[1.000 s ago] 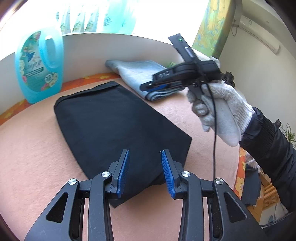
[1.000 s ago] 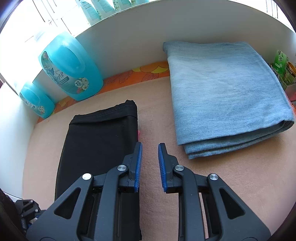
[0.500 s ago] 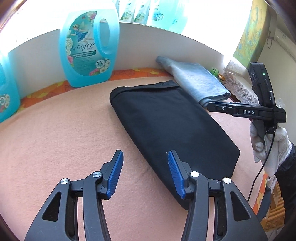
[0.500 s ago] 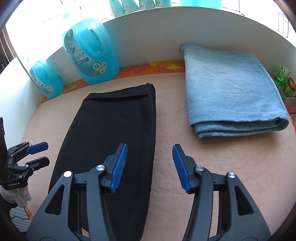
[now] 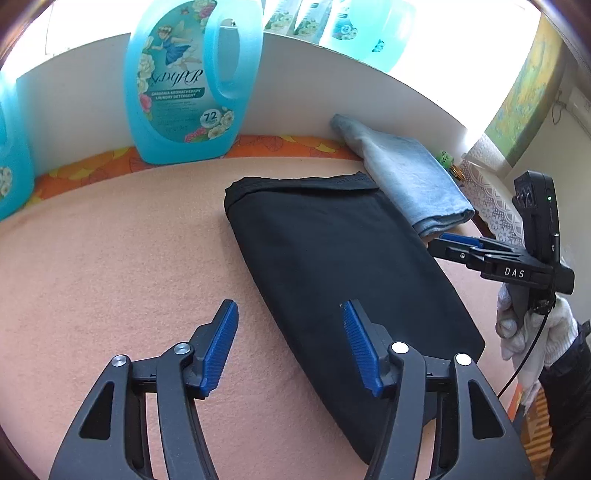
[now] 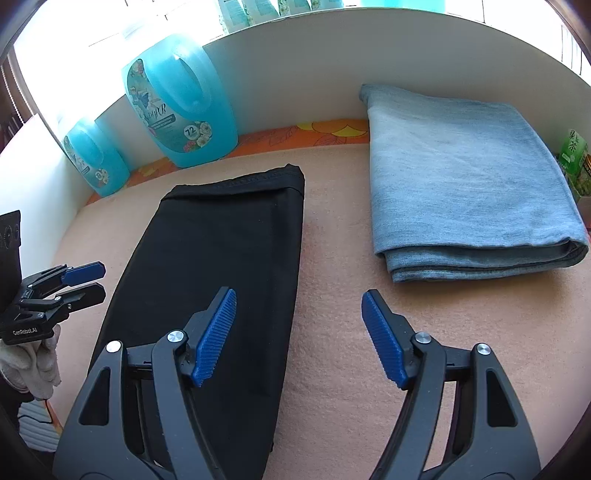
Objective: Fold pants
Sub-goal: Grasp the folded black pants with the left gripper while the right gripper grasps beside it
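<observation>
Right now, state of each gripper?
Left gripper: jaws opening, nothing between them, above the black pants.
Right gripper: jaws opening, empty.

Work surface: I see a peach-pink fleecy cover [image 6: 351,369], with an orange floral cloth [image 5: 110,162] showing along its far edge.
Back wall: a white board [image 6: 314,66] stands behind it.
Detergent: I read "laundry detergent" and "72" on a big turquoise jug [image 5: 184,81] standing upright at the board; a second jug [image 6: 96,158] stands just beside it.
Sill: I make out more turquoise bottles [image 5: 354,26] above the board, washed out by daylight.
Folded denim: light blue jeans [image 6: 469,184] lie folded against the board.
Green packet: a small box [image 6: 572,155] sits just beside the jeans.
</observation>
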Action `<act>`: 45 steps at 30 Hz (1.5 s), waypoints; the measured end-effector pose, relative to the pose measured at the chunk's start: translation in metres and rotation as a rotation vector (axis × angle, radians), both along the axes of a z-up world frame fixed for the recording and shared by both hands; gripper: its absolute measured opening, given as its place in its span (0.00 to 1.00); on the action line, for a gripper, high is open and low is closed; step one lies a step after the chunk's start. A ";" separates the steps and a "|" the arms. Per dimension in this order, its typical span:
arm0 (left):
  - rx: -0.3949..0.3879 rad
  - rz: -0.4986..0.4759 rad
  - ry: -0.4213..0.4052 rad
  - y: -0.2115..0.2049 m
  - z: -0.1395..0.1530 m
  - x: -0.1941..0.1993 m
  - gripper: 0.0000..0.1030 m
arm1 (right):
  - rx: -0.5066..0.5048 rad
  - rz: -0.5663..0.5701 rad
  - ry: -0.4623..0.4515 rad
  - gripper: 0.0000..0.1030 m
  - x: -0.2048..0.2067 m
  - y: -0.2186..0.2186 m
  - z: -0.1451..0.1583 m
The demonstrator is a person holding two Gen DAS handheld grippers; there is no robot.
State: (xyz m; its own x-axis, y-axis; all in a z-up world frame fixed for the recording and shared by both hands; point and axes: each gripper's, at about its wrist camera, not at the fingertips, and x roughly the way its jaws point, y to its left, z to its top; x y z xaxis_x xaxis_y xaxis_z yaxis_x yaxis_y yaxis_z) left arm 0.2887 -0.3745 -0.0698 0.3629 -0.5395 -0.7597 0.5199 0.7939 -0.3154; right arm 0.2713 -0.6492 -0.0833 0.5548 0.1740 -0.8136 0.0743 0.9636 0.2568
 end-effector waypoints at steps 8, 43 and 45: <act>-0.063 0.044 0.140 0.000 -0.021 0.023 0.58 | 0.154 -0.012 0.055 0.71 0.016 -0.018 -0.020; -0.164 0.002 0.106 -0.033 -0.037 0.032 0.25 | 0.342 0.121 0.003 0.17 0.025 0.021 -0.033; -0.152 -0.002 0.085 -0.034 -0.033 0.029 0.23 | 0.326 0.117 0.000 0.16 0.024 0.023 -0.029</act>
State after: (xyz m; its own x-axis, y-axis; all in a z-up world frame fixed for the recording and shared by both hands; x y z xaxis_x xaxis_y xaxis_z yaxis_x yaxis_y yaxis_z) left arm 0.3176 -0.4086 -0.1031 0.2996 -0.6515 -0.6970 0.4879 0.7324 -0.4749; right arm 0.2952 -0.6258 -0.1123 0.5157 0.4871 -0.7048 -0.0321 0.8330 0.5523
